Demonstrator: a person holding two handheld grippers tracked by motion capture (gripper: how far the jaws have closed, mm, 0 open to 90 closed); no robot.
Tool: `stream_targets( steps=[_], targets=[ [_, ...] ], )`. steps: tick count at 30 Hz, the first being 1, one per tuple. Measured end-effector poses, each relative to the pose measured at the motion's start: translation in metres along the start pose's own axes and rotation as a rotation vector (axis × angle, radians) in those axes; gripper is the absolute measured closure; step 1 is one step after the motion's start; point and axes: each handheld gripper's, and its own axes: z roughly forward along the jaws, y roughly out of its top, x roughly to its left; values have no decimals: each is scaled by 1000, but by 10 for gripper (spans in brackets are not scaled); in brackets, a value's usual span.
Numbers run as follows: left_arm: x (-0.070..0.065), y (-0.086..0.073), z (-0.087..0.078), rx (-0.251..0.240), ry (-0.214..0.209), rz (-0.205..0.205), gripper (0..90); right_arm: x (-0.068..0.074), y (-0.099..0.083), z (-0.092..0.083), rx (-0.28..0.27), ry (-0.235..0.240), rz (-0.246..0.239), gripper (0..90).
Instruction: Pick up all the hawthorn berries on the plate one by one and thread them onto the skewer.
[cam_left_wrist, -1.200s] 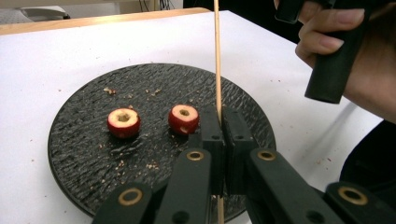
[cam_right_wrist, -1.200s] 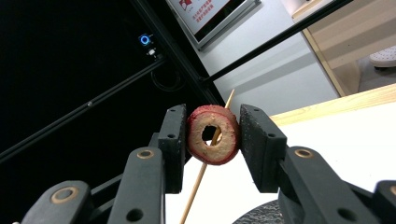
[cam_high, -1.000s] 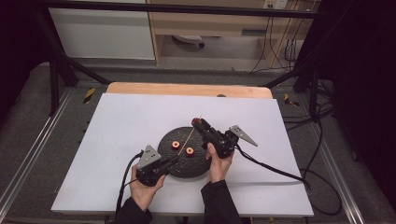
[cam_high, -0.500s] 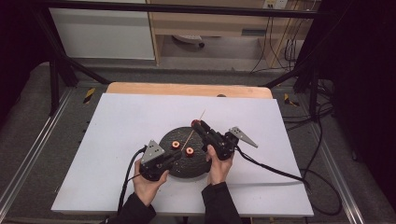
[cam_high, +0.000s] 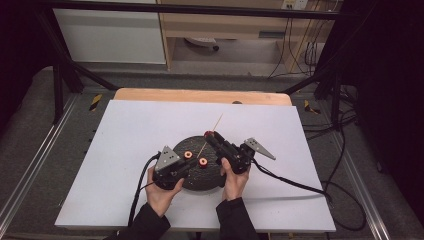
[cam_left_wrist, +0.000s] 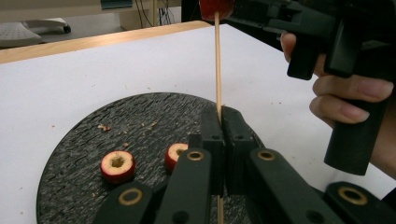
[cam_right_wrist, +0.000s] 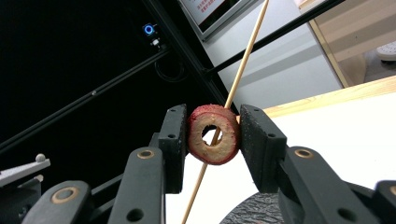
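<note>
The fruit ring (cam_right_wrist: 214, 134) looks light, soft and easy to crush, so it is best pinched by its red rim. The right hand-held gripper (cam_right_wrist: 211, 135) grasps it so, above the black plate (cam_high: 216, 176), with the thin, breakable skewer (cam_left_wrist: 217, 60) through its hole. The left hand-held gripper (cam_left_wrist: 220, 122) is clenched on the skewer lower down.

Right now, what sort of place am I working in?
Probably a lab recording bench, not a kitchen: a white table inside a black metal frame, loose cables on the floor, and a hand-held gripper in use.
</note>
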Motion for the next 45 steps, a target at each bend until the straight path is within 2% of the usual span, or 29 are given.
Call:
stream_targets(
  steps=[9,20,40,45],
  targets=[
    [-2,4,7,9,-9,6,882,-1,-1,-4,0,-2,-2,632],
    [-3,8,12,13,-11,11,883,-2,-7,-9,26,1,0,632],
    [-3,10,17,17,-16,10,883,-1,-19,-11,94,11,-7,630],
    [-1,9,14,21,-16,18,884,-1,-15,-12,114,9,-24,585]
  ],
)
